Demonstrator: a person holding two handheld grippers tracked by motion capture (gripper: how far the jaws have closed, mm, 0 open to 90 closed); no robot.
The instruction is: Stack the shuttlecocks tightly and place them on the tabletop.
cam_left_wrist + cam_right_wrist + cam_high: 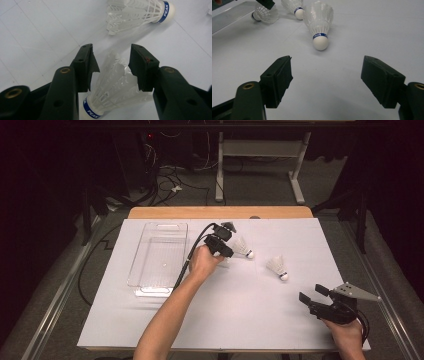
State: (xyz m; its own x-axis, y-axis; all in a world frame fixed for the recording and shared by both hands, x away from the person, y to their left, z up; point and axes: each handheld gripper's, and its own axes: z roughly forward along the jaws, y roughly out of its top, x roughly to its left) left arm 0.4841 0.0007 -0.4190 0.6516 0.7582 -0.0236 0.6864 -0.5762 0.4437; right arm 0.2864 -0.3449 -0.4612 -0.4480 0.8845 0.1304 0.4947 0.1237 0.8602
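My left gripper [223, 246] points down at the middle of the white table. A white shuttlecock [112, 85] with a blue band lies between its jaws, cork toward the camera. Its feather skirt brushes the right pad [136, 67], and a small gap shows at the left pad, so the gripper [111, 50] is open. A second shuttlecock [243, 248] [137, 12] lies just beyond it. A third shuttlecock [277, 266] [319, 22] lies to the right, in front of my right gripper [312, 294] [328, 65], which stands wide open with nothing between its jaws.
A clear plastic tray [159, 255] stands left of my left hand, and its edge [229, 15] shows in the right gripper view. The white sheet [240, 320] covers the table up to a wooden edge [220, 212] at the far side.
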